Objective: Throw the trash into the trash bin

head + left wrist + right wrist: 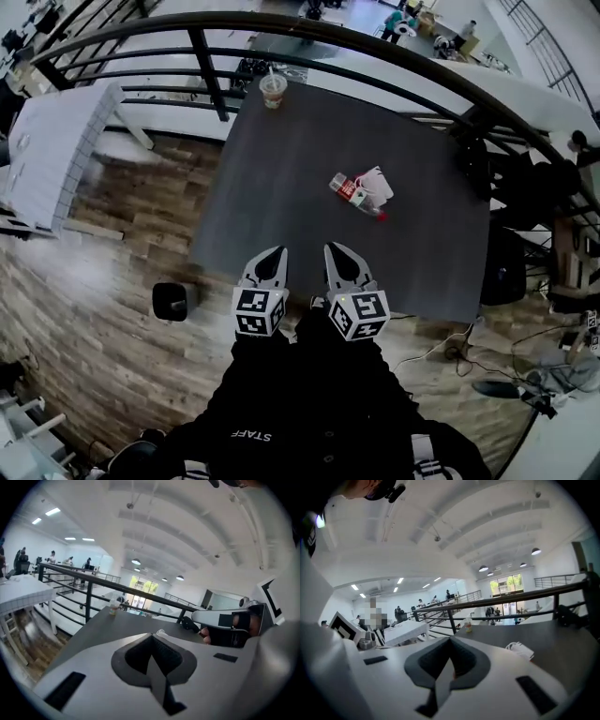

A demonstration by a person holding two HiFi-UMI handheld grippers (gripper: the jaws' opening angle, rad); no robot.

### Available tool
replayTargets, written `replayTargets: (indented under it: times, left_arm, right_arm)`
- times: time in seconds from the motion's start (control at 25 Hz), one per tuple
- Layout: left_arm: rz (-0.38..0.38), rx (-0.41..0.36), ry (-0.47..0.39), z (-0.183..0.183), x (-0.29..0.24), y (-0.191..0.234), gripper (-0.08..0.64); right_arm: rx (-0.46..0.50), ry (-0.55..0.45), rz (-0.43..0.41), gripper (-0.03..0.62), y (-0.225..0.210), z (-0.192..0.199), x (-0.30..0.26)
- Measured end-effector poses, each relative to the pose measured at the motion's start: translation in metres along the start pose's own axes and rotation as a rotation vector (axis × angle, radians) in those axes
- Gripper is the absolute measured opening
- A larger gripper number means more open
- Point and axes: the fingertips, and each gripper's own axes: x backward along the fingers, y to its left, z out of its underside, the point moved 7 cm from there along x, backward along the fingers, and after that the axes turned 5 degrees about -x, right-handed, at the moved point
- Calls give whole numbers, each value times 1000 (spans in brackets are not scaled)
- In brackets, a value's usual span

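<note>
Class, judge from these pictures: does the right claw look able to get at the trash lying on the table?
Probably yes: only bare table lies between the right claw and the trash. The jaws are shut, though, and must open first.

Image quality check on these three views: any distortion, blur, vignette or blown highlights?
Head view: strong fisheye, the railing bows into an arc; the table and the trash on it are sharp and evenly lit. Left gripper view: black vignette at the corners, ceiling lamps bright, far windows washed out. Right gripper view: same vignette and window glare, distant cup soft.
</note>
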Motion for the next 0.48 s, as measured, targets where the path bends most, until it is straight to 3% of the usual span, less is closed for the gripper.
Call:
replayTargets:
  times: [0.24,0.48]
  left_arm:
    - [150,-101,-49,-40,-30,-81,0]
    - [211,-192,-115,-76,-42,-132,0]
  right_arm:
    - [-9,-119,154,14,-52,-35,59]
    - [-23,-208,237,14,-71,-64,100]
